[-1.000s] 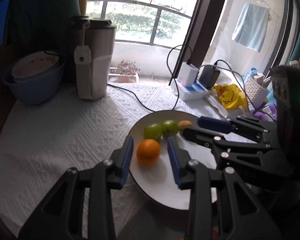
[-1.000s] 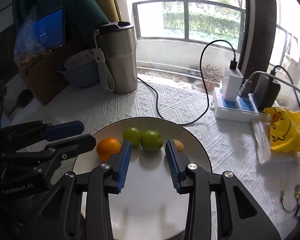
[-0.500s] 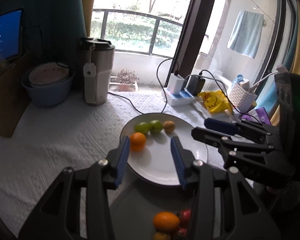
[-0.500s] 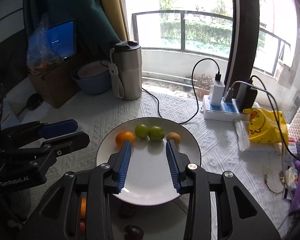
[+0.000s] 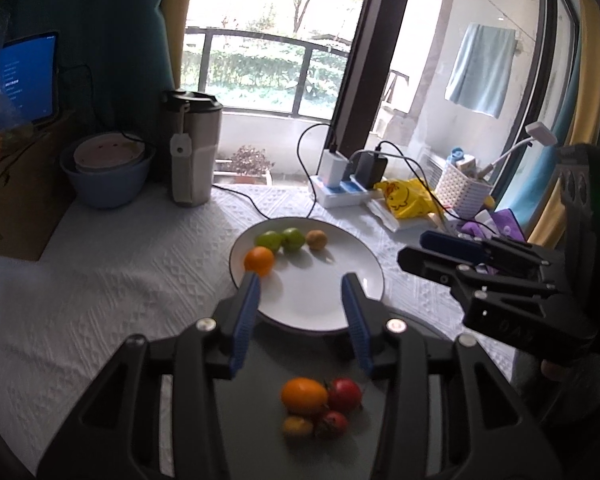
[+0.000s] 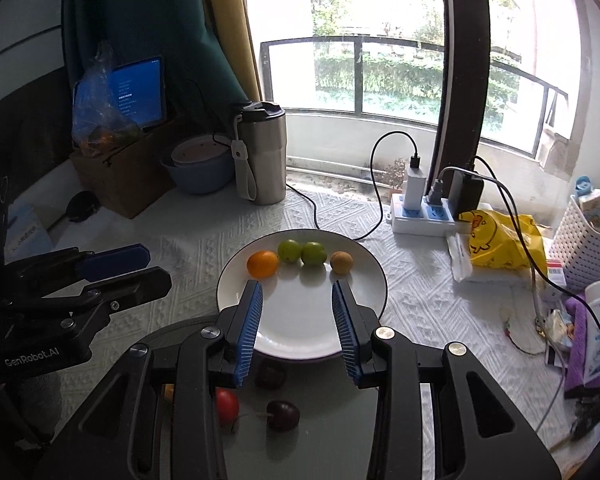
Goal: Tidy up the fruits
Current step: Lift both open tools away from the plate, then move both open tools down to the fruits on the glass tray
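A white plate (image 5: 324,300) (image 6: 312,332) holds an orange fruit (image 5: 259,261) (image 6: 262,263), two green fruits (image 5: 282,240) (image 6: 302,252) and a small brown fruit (image 5: 317,239) (image 6: 341,262) in a row. Nearer, a grey mat (image 5: 260,436) (image 6: 320,440) carries an orange tomato (image 5: 304,396), red tomatoes (image 5: 344,394) (image 6: 227,406) and dark cherries (image 6: 283,415). My left gripper (image 5: 300,320) is open and empty above the mat, just short of the plate. My right gripper (image 6: 298,328) is open and empty over the plate's near edge.
A steel tumbler (image 5: 192,148) and a blue bowl (image 5: 108,176) stand at the back left. A power strip (image 5: 340,192) with cables, a yellow bag (image 5: 408,200) and a white basket (image 5: 464,192) sit at the back right. A cardboard box (image 6: 120,168) is far left.
Both grippers have pulled back and up from the plate, still open. The grey mat with tomatoes and cherries has come into view below them.
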`<state>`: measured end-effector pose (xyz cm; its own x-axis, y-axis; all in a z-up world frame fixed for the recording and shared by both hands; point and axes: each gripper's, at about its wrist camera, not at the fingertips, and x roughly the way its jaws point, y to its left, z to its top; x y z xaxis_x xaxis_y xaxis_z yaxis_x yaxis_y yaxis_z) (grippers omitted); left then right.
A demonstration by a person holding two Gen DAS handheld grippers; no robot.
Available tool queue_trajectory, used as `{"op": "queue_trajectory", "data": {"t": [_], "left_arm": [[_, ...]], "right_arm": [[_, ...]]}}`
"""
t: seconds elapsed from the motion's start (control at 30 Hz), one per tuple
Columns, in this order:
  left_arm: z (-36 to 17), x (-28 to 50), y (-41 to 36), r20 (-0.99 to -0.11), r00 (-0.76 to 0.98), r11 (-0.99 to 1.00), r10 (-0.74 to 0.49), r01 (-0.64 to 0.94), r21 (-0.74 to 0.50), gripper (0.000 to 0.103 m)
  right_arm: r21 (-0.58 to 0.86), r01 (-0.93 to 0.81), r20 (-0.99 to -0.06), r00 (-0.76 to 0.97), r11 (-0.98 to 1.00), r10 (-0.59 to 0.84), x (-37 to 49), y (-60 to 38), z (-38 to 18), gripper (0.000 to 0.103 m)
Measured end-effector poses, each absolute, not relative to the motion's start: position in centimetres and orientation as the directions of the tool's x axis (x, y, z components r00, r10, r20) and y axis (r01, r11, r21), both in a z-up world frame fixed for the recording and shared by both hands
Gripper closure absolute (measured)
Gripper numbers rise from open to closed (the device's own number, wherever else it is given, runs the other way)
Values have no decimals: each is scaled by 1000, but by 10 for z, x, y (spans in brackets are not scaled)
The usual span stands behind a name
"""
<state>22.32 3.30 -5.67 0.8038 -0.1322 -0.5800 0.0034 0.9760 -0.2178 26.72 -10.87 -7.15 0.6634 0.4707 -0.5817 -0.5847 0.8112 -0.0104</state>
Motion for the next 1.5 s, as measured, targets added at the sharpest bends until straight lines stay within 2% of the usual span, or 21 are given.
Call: {"op": "queue_trajectory", "data": {"t": [0.87,1.27,1.5], "left_arm": [[-109,162,1,-672,727,976,-141,-11,-216,59],[-136,166,-22,-732,658,973,-175,4,-229,59],[-146,176,-21,-755,637,975,-154,-26,-221,59]], "right_arm": [[55,-569,-619,625,821,475,215,-140,-119,65],[94,-558,-632,606,824,483,217,-158,-139,65],[108,-557,-649,588,823,483,224,-161,-148,65]]}}
